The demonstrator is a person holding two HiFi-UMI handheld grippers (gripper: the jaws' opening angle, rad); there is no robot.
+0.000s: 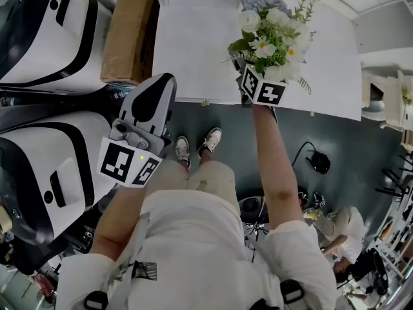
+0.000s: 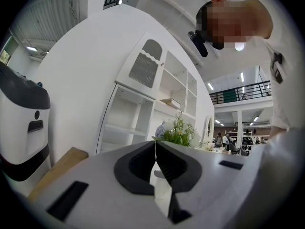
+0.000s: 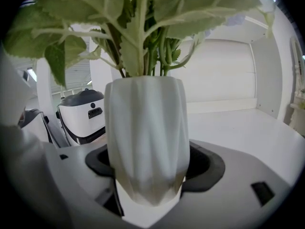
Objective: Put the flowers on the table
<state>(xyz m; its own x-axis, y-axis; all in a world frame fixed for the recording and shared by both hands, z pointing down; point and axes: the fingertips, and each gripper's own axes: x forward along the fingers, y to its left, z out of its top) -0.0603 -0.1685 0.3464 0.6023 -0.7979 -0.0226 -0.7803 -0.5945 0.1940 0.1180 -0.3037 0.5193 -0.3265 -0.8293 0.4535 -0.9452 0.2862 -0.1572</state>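
Head view puts your right gripper [image 1: 247, 70] over the near part of the white table [image 1: 193, 44], with the flowers [image 1: 274, 31] rising above it. Its jaws are clamped on the white vase [image 3: 145, 128], which stands upright between them. Whether the base touches the tabletop, I cannot tell. You probably need only to lower it straight down. Your left gripper [image 1: 150, 105] hangs well apart, off the table, its jaws pressed together with nothing between them.
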